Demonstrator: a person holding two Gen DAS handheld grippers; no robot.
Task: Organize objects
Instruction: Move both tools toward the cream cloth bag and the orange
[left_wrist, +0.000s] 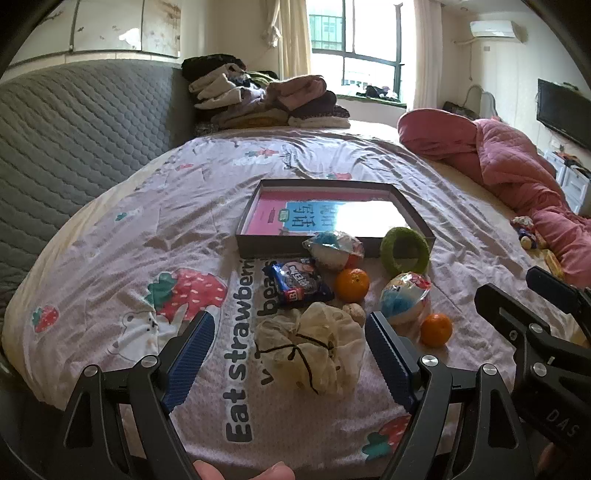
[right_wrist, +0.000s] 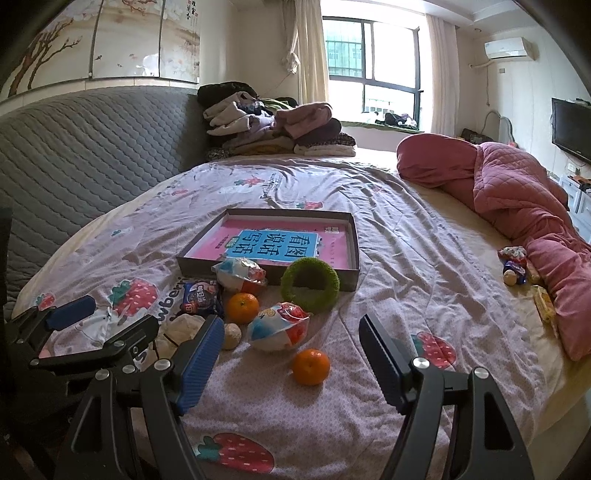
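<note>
- The left gripper (left_wrist: 290, 334) hangs above the bed sheet (left_wrist: 147, 229) with its jaws spread wide. Nothing is held between them.
- Between the two blue pads (left_wrist: 195, 354) of the left gripper, in its own view, lies a cream cloth pouch (left_wrist: 310, 347) tied with a dark string. The pads do not touch it.
- The right gripper (right_wrist: 291, 343) is also wide open and holds nothing. It points down at the sheet, and one orange (right_wrist: 311, 366) lies between its fingers in the view, on the sheet and apart from both pads.
- A flat grey box (right_wrist: 269, 273) stands open on the sheet beyond the small things. A pink and blue book (right_wrist: 277, 242) lies inside it.
- A green ring (right_wrist: 309, 285) leans against the near wall of the box.
- Just in front of the box lie two round packets in clear wrap (right_wrist: 240, 273) (right_wrist: 279, 328), a second orange (right_wrist: 242, 307), a dark snack packet (right_wrist: 199, 297) and a small walnut (right_wrist: 232, 336). They are close together; the far wrapped packet seems to touch the second orange.
- A pink quilt (right_wrist: 517, 192) lies rolled along the right side of the bed, well apart from the box. A few small wrapped things (right_wrist: 513, 266) lie beside it.
- A pile of folded clothes (right_wrist: 273, 129) rests at the far end of the bed, near the window (right_wrist: 373, 62).
- At the bottom edge of the left view some fingertips (left_wrist: 207, 472) of the person show.
</note>
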